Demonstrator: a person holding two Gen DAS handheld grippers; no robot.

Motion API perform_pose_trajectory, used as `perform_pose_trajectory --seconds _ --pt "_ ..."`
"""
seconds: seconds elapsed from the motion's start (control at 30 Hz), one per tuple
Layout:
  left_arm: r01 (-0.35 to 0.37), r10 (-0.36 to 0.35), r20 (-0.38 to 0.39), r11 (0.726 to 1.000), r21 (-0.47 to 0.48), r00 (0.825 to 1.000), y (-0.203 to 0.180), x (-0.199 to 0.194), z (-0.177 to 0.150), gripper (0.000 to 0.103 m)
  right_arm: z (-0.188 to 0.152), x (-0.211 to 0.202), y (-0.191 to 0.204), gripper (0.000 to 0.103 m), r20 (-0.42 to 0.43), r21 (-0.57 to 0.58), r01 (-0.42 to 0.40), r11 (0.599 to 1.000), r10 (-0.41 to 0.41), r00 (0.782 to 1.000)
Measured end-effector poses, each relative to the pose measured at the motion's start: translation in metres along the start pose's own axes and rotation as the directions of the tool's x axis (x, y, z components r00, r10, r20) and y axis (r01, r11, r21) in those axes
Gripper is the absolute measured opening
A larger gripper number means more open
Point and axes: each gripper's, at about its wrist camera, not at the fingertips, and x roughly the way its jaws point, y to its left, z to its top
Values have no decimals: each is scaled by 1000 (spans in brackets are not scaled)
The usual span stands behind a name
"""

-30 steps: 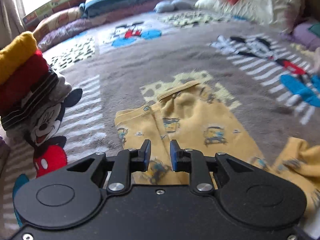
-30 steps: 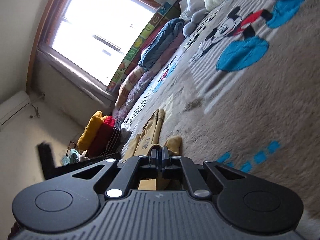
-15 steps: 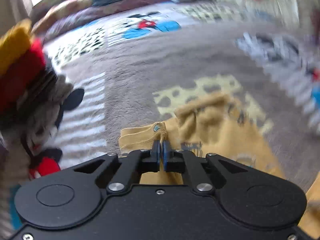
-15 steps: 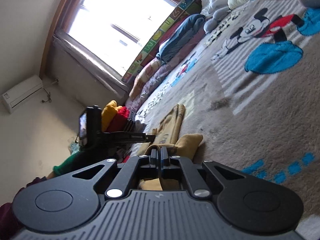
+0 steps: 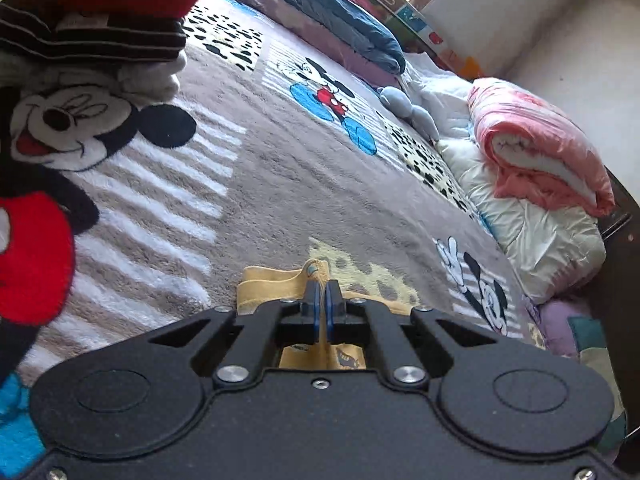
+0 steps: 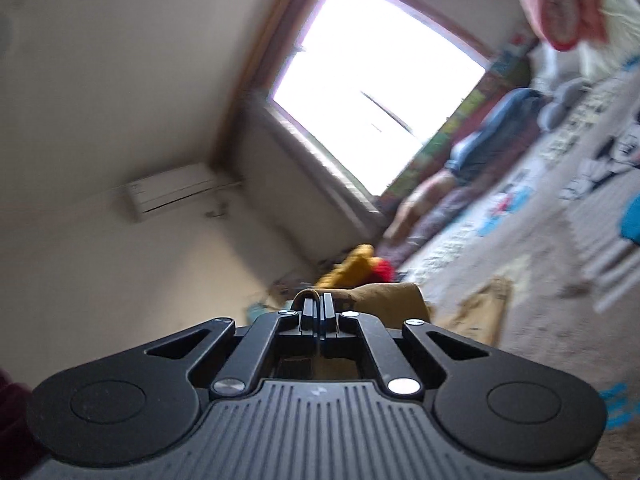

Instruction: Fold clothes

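Note:
A yellow printed garment (image 5: pixel 272 284) lies on the grey Mickey Mouse blanket (image 5: pixel 304 168). My left gripper (image 5: pixel 320 304) is shut on the garment's hem, low over the blanket. My right gripper (image 6: pixel 318 308) is shut on another edge of the same yellow garment (image 6: pixel 384 300) and holds it lifted, tilted toward the window. More of the yellow cloth (image 6: pixel 488 308) trails on the blanket to the right. Most of the garment is hidden behind both gripper bodies.
A stack of folded clothes (image 5: pixel 92 12), red over black striped, stands at the upper left. Rolled bedding (image 5: pixel 344 28) lines the far edge. A pink and white quilt (image 5: pixel 540 152) lies on cream bedding at the right. A window (image 6: pixel 376 108) and an air conditioner (image 6: pixel 176 190) are on the wall.
My left gripper closed on the yellow garment's hem and turned toward the right side of the bed. My right gripper, still shut on the garment, lifted and swung up toward the window.

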Motion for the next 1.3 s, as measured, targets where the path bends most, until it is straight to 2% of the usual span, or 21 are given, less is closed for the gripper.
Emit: perform_pose_trajectory --seconds 0.1,0.2,0.3,0.37,0.47,0.53,0.57,0.63,0.7,0.73,0.87,0.93,0.97,1.0,1.03,1.07,1.1,1.17,1.23,1.3 --pt "-50 49 8 994 98 999 -10 -5 -5 2 2 -5 9 3 -19 -38 -16 999 15 1000" --pt "-99 97 20 976 195 995 -21 -10 -9 3 -3 2 -15 3 -118 82 95 992 -85 989" --pt "-122 117 34 949 290 993 -30 -18 -17 3 -6 4 -22 4 -154 120 128 985 -108 982" --pt "-135 132 34 921 367 991 -37 -18 -25 3 -5 2 -20 3 -152 115 124 986 -106 983" --pt "-122 143 -8 873 472 990 -46 -7 -42 3 -4 0 -19 4 -148 118 111 987 -93 985" --pt "-222 272 -1 786 577 962 -49 8 -57 3 -4 2 -14 3 -122 109 64 992 -51 991" --pt "-205 239 17 792 576 971 -50 1 -61 3 -4 4 -10 3 -108 100 36 994 -25 994" --pt "-147 150 37 835 530 988 -51 -25 -67 7 -2 3 -2 3 -105 82 15 997 -6 994" --pt "-196 182 80 809 554 980 -57 -48 -83 7 -5 6 -8 3 -132 93 70 993 -58 990" --pt "-215 195 98 788 578 976 -62 -61 -95 7 -7 7 -11 3 -141 98 94 991 -80 987" --pt "-184 149 109 745 641 983 -77 -114 -141 7 -3 4 -17 3 -108 101 106 989 -95 990" --pt "-146 135 66 755 640 989 -78 -127 -160 7 -3 3 -20 3 -96 101 119 988 -110 989" --pt "-141 160 27 760 634 987 -74 -123 -167 8 -3 4 -22 3 -95 101 132 986 -123 988" --pt "-171 201 26 750 639 979 -69 -120 -174 14 -3 3 -23 3 -87 99 147 984 -139 987" --pt "-201 243 25 738 645 970 -63 -117 -181 14 -3 2 -26 3 -79 102 159 982 -151 985" --pt "-215 262 23 738 639 965 -58 -117 -186 14 -4 1 -29 3 -74 107 177 978 -169 983" --pt "-173 201 20 786 594 979 -55 -128 -186 14 -4 1 -32 3 -71 111 197 974 -190 979" --pt "-123 119 41 841 527 992 -50 -147 -188 15 -9 1 -41 4 -88 129 266 955 -257 962" --pt "-142 123 72 835 531 990 -45 -158 -194 15 -14 -3 -49 4 -101 171 330 928 -316 943" --pt "-186 150 111 853 489 982 -35 -167 -192 15 -18 -6 -54 7 -122 188 380 906 -362 924"
